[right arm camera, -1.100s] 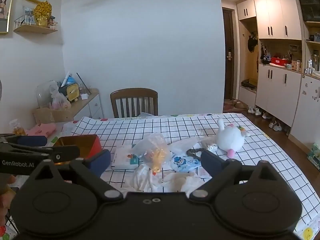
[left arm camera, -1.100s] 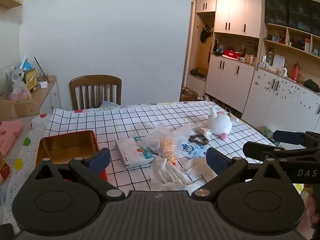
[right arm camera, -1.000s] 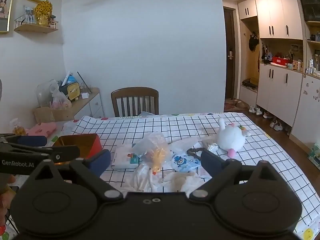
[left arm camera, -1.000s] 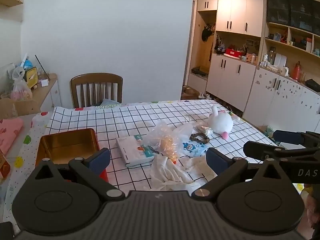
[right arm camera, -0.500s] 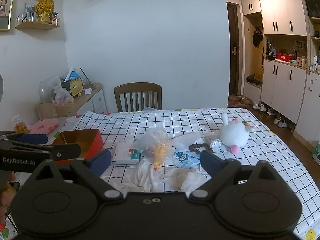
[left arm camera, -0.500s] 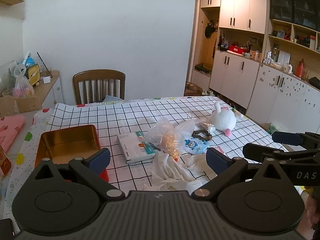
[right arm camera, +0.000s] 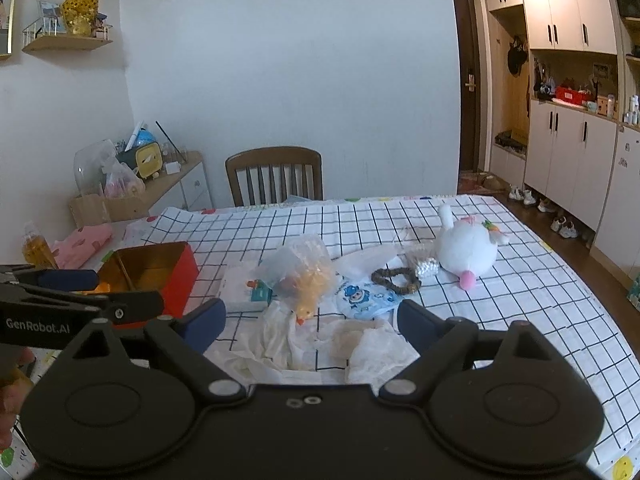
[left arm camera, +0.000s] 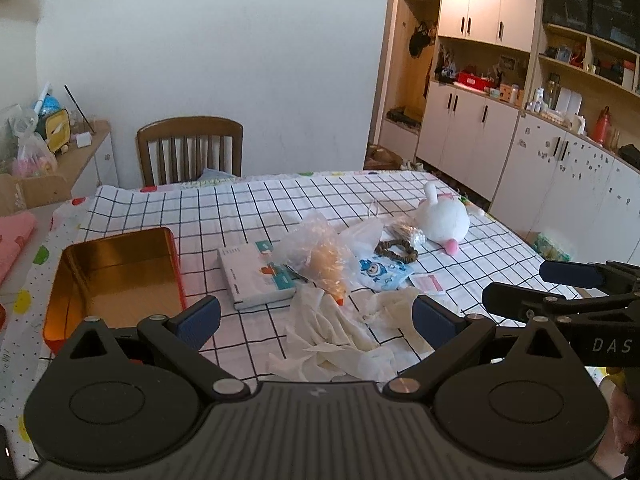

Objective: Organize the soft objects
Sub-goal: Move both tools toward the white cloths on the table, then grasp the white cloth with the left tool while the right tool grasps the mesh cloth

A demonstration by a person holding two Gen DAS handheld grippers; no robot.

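A white plush toy (left arm camera: 443, 222) (right arm camera: 466, 249) lies at the table's far right. A clear bag with a yellow toy (left arm camera: 320, 254) (right arm camera: 306, 274), a blue cartoon pouch (left arm camera: 382, 272) (right arm camera: 364, 296), a brown scrunchie (left arm camera: 396, 249) (right arm camera: 396, 280) and crumpled white cloths (left arm camera: 344, 336) (right arm camera: 320, 344) lie mid-table. My left gripper (left arm camera: 316, 320) is open and empty above the near cloths. My right gripper (right arm camera: 312, 320) is open and empty beside it. Each also shows in the other's view, the right one (left arm camera: 540, 284) and the left one (right arm camera: 120, 292).
An open red tin with a gold inside (left arm camera: 80, 264) (right arm camera: 188, 264) stands at the left. A white tissue pack (left arm camera: 256, 276) lies beside it. A wooden chair (left arm camera: 190, 148) stands behind the checked tablecloth (left arm camera: 240, 208). Cabinets line the right wall.
Both grippers have moved forward and a little lower toward the pile of items. Nothing on the table has moved.
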